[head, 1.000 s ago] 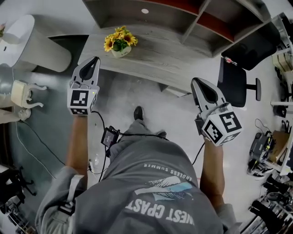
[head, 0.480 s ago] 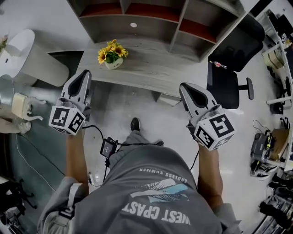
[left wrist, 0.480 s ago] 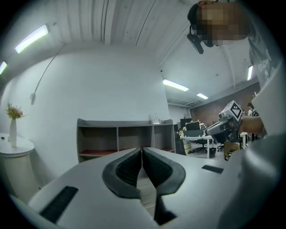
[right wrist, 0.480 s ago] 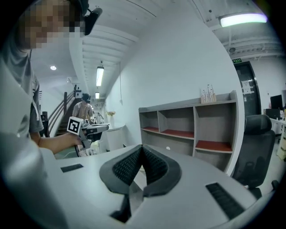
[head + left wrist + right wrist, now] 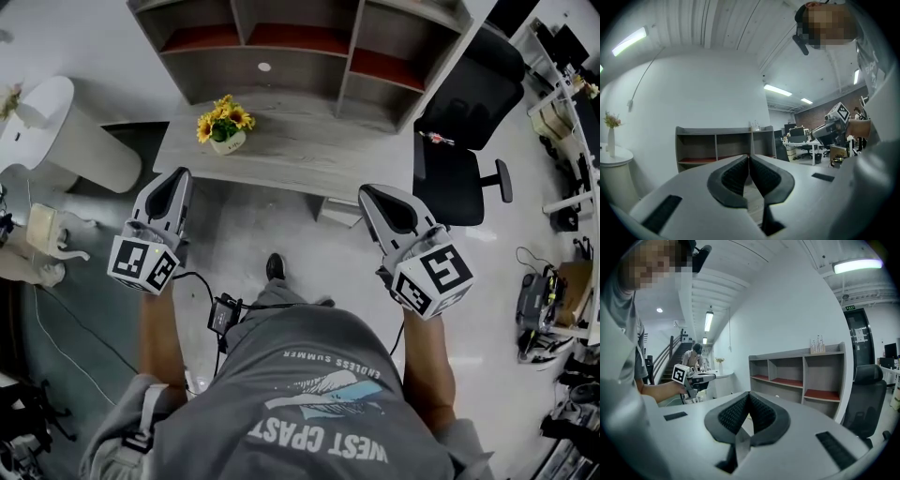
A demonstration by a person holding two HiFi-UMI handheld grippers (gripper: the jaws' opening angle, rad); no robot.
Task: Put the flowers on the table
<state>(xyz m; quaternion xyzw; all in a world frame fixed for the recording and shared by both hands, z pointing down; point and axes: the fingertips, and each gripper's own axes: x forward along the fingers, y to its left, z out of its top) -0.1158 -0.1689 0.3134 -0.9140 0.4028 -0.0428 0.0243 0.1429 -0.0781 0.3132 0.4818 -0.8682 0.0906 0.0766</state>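
Open-plan office, grey wooden desk [image 5: 309, 150], black swivel chair [image 5: 459, 183], cubby shelf unit [image 5: 281, 80], rows of workstations with monitors [image 5: 801, 139], ceiling strip lights [image 5: 777, 90]

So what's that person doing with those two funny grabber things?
A person stands at a grey table, holding a gripper in each hand. The left gripper and the right gripper are both shut and empty, held near the table's front edge. The pot of yellow flowers already sits on the table's left part, with neither gripper touching it.
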